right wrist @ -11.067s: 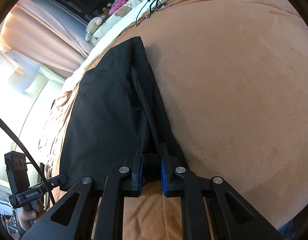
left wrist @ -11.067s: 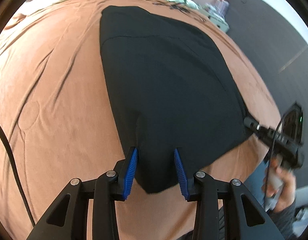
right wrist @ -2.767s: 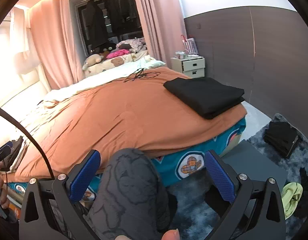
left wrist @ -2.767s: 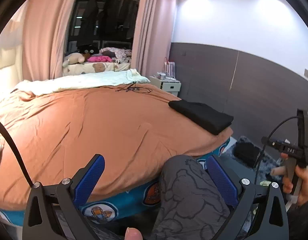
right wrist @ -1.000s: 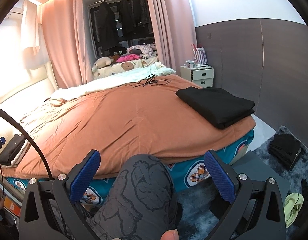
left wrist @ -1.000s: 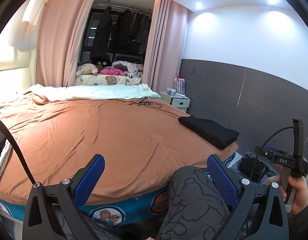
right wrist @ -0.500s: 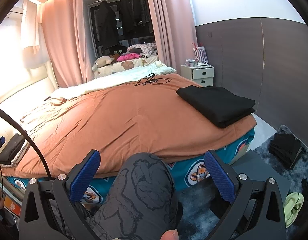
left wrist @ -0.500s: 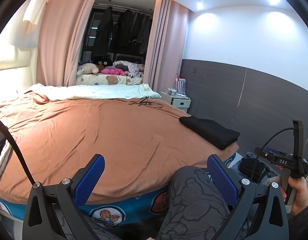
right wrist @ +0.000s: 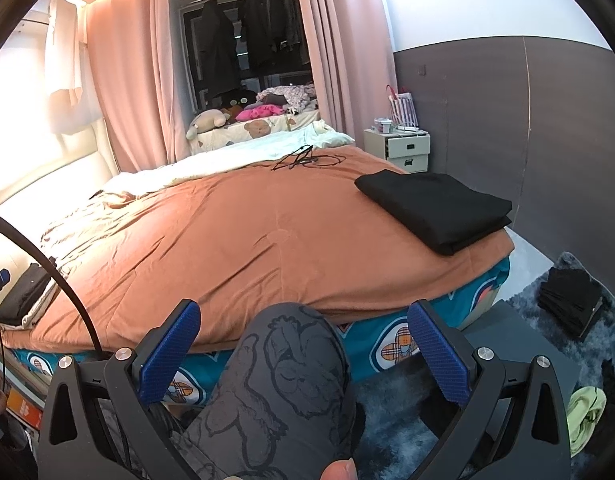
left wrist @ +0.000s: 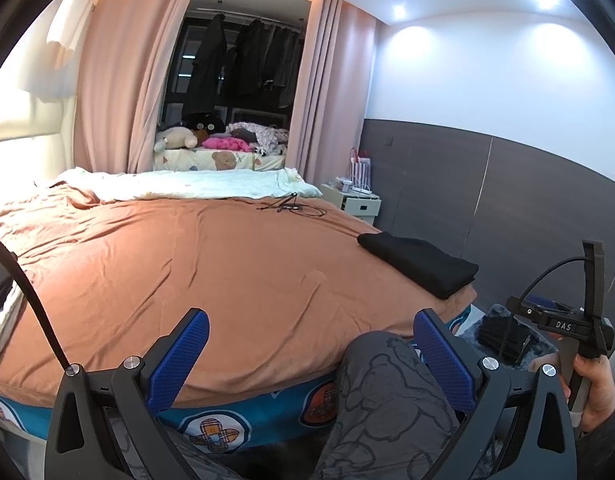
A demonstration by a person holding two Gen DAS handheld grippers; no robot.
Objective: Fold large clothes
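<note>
A folded black garment [left wrist: 421, 264] lies on the near right corner of the bed's orange cover [left wrist: 211, 264]; it also shows in the right wrist view [right wrist: 437, 206]. My left gripper [left wrist: 309, 356] is wide open and empty, held off the bed's foot above the person's knee. My right gripper [right wrist: 303, 350] is also wide open and empty, off the bed's foot, well short of the garment. The right gripper's body shows in a hand at the right of the left wrist view [left wrist: 567, 324].
The person's grey patterned trouser leg [right wrist: 283, 384] fills the space between both pairs of fingers. A black cable [right wrist: 303, 160] lies at the bed's far end. A white nightstand [right wrist: 407, 148] stands by the dark wall. Dark clothes [right wrist: 571, 300] lie on a grey rug.
The black garment, spread flat and gripped 11 s ago, now lies folded on the bed corner. Both grippers have let go and pulled back off the bed. Over the last second almost nothing moved.
</note>
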